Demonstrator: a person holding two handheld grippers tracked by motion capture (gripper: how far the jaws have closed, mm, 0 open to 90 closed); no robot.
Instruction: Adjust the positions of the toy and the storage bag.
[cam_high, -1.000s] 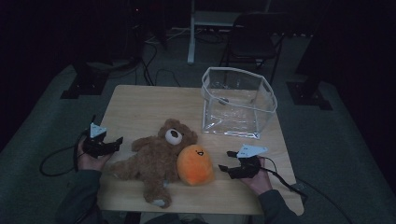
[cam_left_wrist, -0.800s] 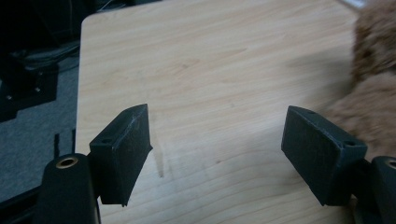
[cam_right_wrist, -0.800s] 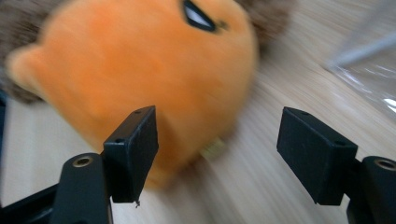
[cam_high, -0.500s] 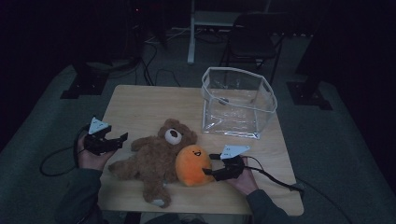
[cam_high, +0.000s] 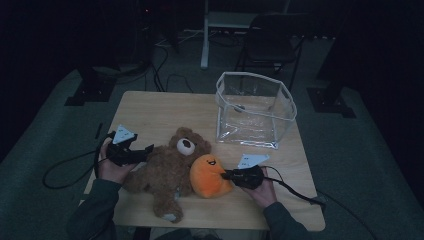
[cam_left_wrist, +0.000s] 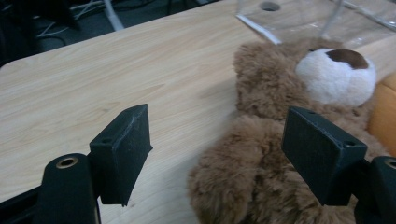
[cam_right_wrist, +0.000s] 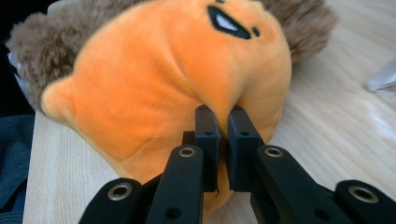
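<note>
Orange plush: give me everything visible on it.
The orange plush is a rounded, soft fleece toy with a black stitched mouth on top. It lies on the wooden table, leaning against the brown teddy bear. The right gripper, jaws just closed, pinches a fold of its fabric on the side away from the bear.

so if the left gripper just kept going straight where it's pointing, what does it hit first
Most likely the brown teddy bear. The left gripper has its jaws open, and the bear's fur lies just ahead between them, though depth is hard to judge.

Right gripper (cam_right_wrist: 223, 135) fingers have just closed tight; left gripper (cam_left_wrist: 224, 154) fingers gape wide.
</note>
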